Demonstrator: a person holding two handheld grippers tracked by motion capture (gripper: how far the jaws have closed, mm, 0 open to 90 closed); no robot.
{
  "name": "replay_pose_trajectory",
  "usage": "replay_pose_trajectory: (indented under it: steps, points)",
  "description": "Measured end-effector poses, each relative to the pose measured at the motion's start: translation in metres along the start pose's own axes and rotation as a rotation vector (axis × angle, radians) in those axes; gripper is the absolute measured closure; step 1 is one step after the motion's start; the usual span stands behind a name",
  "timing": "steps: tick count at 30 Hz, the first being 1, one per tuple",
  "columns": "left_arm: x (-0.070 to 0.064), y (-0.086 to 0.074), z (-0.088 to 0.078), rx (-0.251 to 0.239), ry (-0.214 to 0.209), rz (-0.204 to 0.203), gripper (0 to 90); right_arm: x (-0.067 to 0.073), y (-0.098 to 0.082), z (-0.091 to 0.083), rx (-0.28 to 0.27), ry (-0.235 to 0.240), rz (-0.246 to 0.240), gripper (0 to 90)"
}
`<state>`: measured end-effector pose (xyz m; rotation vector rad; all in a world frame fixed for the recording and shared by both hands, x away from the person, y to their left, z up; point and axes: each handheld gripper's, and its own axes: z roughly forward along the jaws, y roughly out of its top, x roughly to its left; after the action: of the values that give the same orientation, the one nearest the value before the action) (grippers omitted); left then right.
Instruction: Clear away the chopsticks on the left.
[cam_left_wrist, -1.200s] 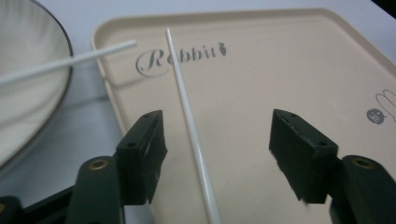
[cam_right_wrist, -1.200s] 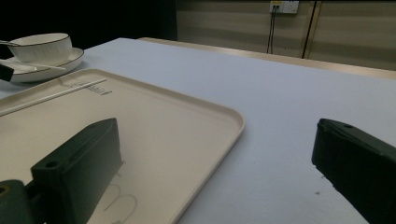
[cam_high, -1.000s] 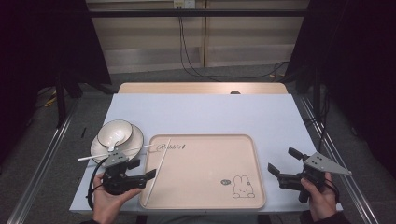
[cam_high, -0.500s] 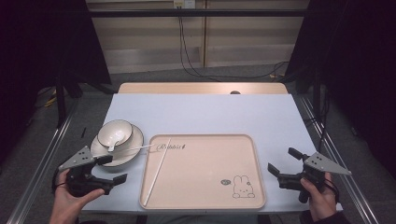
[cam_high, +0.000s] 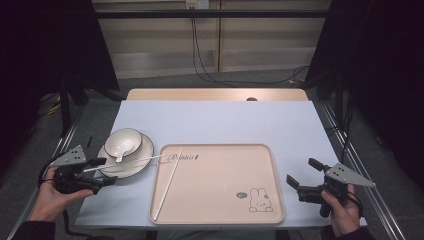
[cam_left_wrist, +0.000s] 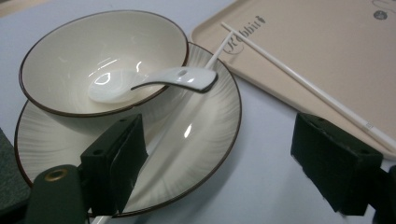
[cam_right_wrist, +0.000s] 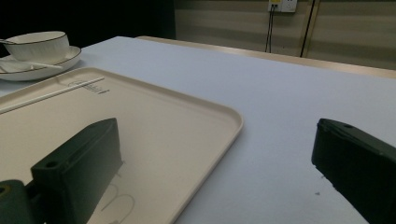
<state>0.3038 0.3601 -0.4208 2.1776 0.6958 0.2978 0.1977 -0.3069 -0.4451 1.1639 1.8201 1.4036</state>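
My left gripper is at the table's left edge beside a white plate that carries a dark-rimmed bowl with a white spoon in it. Its jaws stand open and have just been closing a little. In the left gripper view they straddle the plate's near rim. One white chopstick lies across the plate, its end close by one jaw, with no pad pressing on it. A second chopstick lies on the beige tray. My right gripper is open and holds nothing, just right of the tray.
The tray has a rabbit drawing near its front right corner. The pale blue table runs back to a wooden strip. Dark floor, cables and metal rails surround the table.
The left hand has moved left from the tray's front left corner to the table's left edge and turned its gripper toward the plate. The right hand has stayed put.
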Motion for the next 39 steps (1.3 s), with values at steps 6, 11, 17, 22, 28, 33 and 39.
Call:
replay_pose_trajectory:
  steps: [6,11,17,22,28,33,39]
  points:
    - [0.013,0.0,0.011,0.042,-0.03,0.056,27.6,0.0,0.0,0.0,-0.001,-0.001,-0.001,1.3]
    - [0.023,0.0,0.017,0.089,-0.022,0.093,42.9,0.0,0.0,0.0,0.0,0.0,-0.001,1.3]
    - [0.029,-0.003,0.021,0.119,-0.036,0.118,55.2,0.0,0.0,0.0,-0.001,-0.002,0.0,1.3]
    - [0.028,-0.001,0.027,0.144,-0.058,0.145,62.8,-0.001,0.0,0.0,0.0,-0.001,-0.001,1.3]
    - [0.023,0.003,0.036,0.169,-0.059,0.16,67.9,-0.001,0.0,0.0,0.0,-0.001,-0.001,1.3]
    - [0.02,0.007,0.042,0.182,-0.053,0.169,72.7,-0.001,0.0,0.0,0.0,0.0,0.0,1.3]
    - [0.018,0.009,0.049,0.204,-0.091,0.164,73.1,0.0,0.0,0.001,-0.001,0.002,0.003,1.3]
